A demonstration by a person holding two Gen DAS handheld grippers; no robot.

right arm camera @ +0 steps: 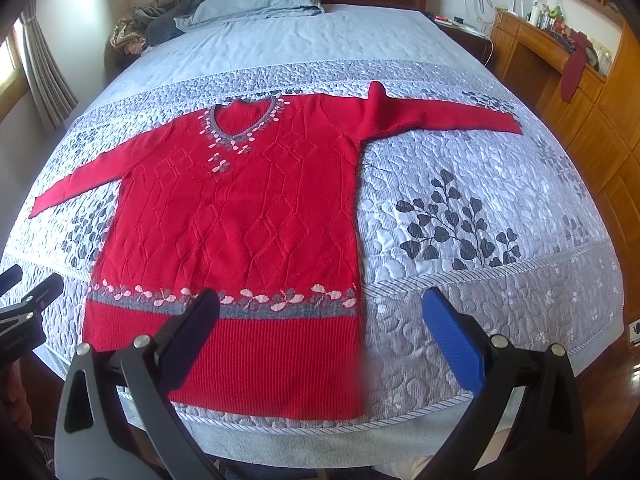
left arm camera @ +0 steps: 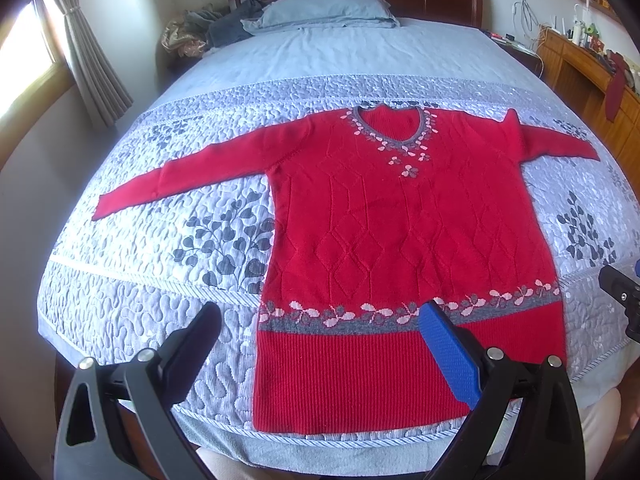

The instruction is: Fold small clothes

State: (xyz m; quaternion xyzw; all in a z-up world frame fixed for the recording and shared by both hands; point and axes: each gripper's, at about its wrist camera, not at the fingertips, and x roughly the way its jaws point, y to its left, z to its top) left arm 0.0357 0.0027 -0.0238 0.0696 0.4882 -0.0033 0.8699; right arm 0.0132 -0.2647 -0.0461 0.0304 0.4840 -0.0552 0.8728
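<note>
A red knitted sweater lies flat, front up, on the quilted bed, both sleeves spread out sideways; it also shows in the right wrist view. It has a grey V-neck with pink leaves and a grey-pink flower band above the ribbed hem. My left gripper is open and empty, held above the hem's left part near the foot of the bed. My right gripper is open and empty, above the hem's right corner. Each gripper's body shows at the edge of the other view.
The bed carries a pale blue-grey quilt with dark leaf prints. A blue pillow and a pile of clothes lie by the wooden headboard. A wooden desk with clutter stands at the right; a curtained window is left.
</note>
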